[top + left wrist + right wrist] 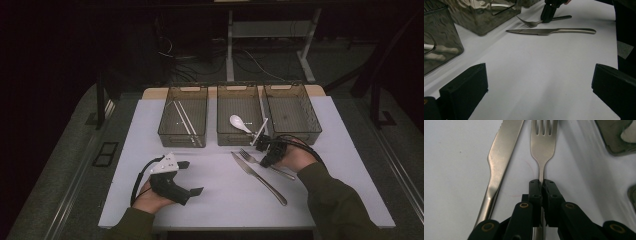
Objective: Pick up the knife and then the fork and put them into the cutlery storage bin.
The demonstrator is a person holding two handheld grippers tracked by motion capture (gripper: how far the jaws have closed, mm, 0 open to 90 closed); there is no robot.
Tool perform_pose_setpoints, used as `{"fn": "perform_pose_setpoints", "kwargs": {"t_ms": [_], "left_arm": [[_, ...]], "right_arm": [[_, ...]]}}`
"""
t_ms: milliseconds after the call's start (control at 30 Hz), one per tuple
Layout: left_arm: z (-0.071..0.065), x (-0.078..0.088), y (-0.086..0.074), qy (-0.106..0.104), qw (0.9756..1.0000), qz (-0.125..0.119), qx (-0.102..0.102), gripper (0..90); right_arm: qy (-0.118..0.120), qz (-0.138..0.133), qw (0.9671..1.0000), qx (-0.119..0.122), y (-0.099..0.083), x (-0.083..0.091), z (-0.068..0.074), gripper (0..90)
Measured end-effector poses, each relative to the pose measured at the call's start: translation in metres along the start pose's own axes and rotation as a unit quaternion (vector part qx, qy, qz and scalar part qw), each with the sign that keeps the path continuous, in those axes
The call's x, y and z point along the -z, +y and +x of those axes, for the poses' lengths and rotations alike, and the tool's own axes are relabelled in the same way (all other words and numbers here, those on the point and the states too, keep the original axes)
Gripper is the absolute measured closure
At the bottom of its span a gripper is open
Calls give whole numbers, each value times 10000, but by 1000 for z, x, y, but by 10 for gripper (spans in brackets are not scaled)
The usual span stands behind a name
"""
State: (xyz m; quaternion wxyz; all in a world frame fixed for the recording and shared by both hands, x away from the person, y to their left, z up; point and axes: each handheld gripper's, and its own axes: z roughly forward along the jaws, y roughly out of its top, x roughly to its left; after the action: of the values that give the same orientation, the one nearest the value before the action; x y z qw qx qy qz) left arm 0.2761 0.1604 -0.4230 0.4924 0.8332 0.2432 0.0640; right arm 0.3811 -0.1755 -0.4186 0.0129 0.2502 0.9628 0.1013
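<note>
From the high view we find a white table (220, 200) with three clear bins along its far edge. The left bin (183, 116) holds chopsticks (184, 120), the middle bin (239, 114) a white spoon (239, 123), and the right bin (292, 112) stands at three o'clock of the middle one. The fork (265, 163) lies just in front of the middle bin, with the knife (258, 177) at seven o'clock of it, close alongside. The right gripper (267, 150) sits over the fork's neck. The left gripper (192, 177) rests low over bare table at nine o'clock of the knife, well apart from it.

In the left gripper view we see its two black jaws standing wide apart over bare table, with nothing between them. At twelve o'clock lie the knife (551, 31) and, beyond it, the fork (534, 23), with the right gripper (548, 15) set down on the fork's handle.

In the right gripper view we note the jaws closed tight on the fork (543, 147), pinching its thin neck just below the head, the tines pointing to twelve o'clock. The knife (499, 167) lies at ten o'clock, beside the fork and not touching it. A bin corner (615, 137) shows at two o'clock.
</note>
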Motion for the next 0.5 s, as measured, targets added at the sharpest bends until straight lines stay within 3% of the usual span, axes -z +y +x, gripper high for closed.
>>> {"fn": "perform_pose_setpoints", "kwargs": {"t_ms": [500], "left_arm": [[0,0,0,-1,10000,-2,2,0]], "right_arm": [[78,-71,9998,-162,-8,17,-5,851]]}}
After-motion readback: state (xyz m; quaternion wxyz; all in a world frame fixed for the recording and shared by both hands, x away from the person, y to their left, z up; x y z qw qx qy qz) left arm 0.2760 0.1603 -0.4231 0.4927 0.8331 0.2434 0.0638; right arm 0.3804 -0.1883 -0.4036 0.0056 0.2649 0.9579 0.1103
